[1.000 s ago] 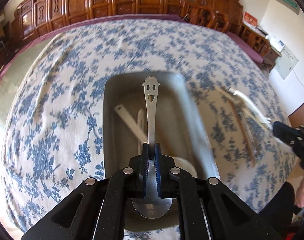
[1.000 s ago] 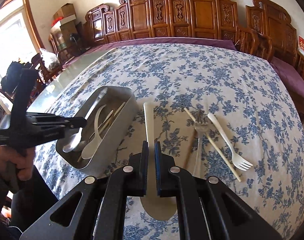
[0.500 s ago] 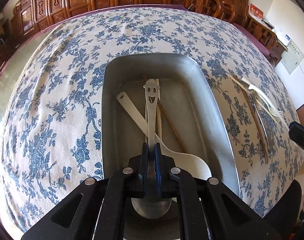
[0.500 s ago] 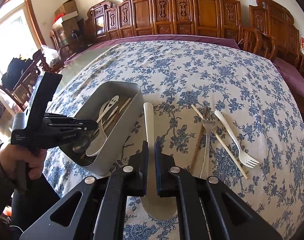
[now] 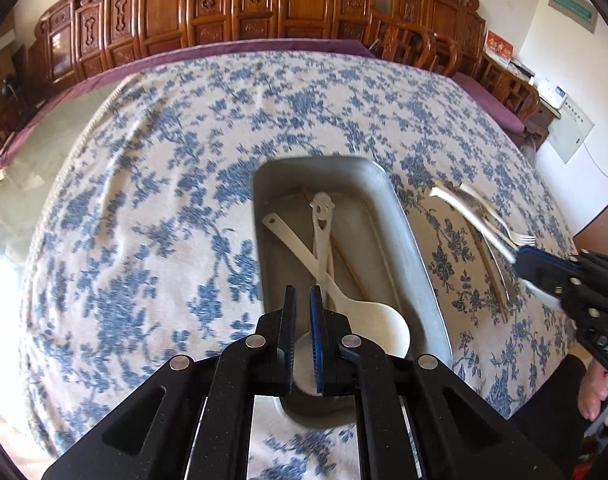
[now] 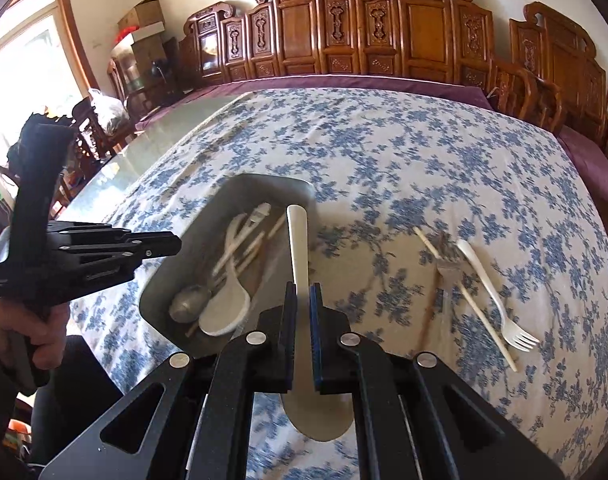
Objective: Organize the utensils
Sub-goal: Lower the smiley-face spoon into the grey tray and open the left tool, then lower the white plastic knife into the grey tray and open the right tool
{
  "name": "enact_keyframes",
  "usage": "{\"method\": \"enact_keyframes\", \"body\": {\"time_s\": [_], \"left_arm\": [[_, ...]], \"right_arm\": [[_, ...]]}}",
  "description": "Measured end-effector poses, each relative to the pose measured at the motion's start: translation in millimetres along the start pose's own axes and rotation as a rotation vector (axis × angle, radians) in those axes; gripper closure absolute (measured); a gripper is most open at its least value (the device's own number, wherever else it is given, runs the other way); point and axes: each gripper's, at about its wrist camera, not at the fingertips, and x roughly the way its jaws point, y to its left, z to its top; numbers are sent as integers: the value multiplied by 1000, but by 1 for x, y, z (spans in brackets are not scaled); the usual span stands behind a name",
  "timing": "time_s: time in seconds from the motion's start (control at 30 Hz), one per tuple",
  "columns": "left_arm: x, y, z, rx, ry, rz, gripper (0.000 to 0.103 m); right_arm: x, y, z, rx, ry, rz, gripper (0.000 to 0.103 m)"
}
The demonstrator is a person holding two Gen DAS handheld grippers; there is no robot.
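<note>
A grey metal tray (image 5: 421, 268) (image 6: 264, 179) sits on the blue-flowered tablecloth. In it lie a smiley-handled metal spoon (image 5: 322, 216) (image 6: 190, 303), a white ladle spoon (image 5: 367, 322) (image 6: 228, 308) and chopsticks. My left gripper (image 5: 302, 290) (image 6: 178, 244) hangs above the tray's near left side, its jaws together with nothing between them. My right gripper (image 6: 302, 286) (image 5: 523, 260) is shut on a white flat-handled spoon (image 6: 298, 240) (image 5: 463, 208). It holds the spoon over the tray's right rim, handle pointing away from me.
On the cloth right of the tray lie a white plastic fork (image 6: 491, 284), a metal fork (image 6: 447, 276), a pale chopstick (image 6: 467, 300) and a brown chopstick (image 6: 431, 304). Carved wooden chairs line the far edge. A person's hand (image 6: 36, 336) grips the left handle.
The smiley spoon has left my left gripper and lies in the tray; that gripper has risen and drawn back. My right gripper has carried the white spoon left, up to the tray.
</note>
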Motion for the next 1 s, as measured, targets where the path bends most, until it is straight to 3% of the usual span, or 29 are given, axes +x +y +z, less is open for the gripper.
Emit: {"method": "enact_keyframes", "body": {"time_s": [0.5, 1.0], "left_arm": [[-48, 40, -11, -29, -70, 30, 97], [-62, 52, -21, -45, -80, 42, 97]], "right_arm": [[53, 52, 35, 16, 25, 56, 95], [107, 56, 49, 105, 82, -13, 95]]}}
